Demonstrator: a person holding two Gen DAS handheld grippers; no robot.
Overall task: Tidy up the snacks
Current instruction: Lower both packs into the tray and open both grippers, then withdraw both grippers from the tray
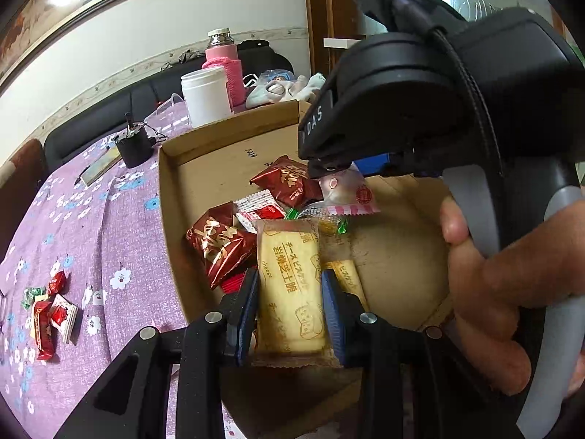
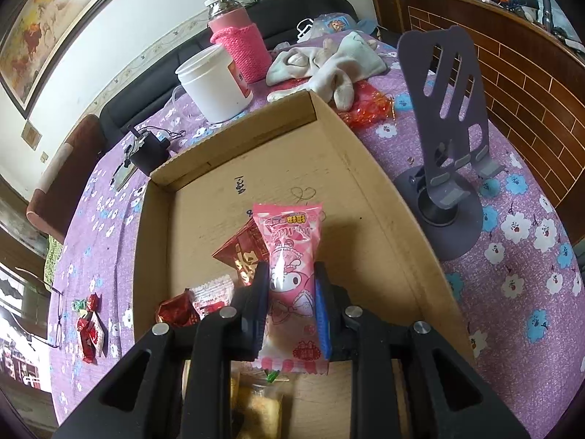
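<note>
While the left gripper [image 1: 290, 303] has its jaws clenched on one yellow cheese-biscuit packet [image 1: 290, 285], the right gripper [image 2: 290, 307] grasps one pink cartoon-printed snack packet [image 2: 290, 256], both above the shallow brown cardboard box [image 2: 384, 205] holding two dark-red wrapped snacks [image 1: 219, 243]; on the purple flowered tabletop [image 1: 109, 226] lies one small pile of red sweets [image 1: 49, 311].

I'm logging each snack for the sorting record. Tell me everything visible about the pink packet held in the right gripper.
The pink glossy plastic snack packet is sealed, with crimped zigzag ends, a cartoon rabbit print and red-and-white bottom trim. It points lengthwise away from the camera, pinched at its sides by the right hand-held gripper, apparently held above the shallow brown cardboard box over a dark red foil packet.
</note>
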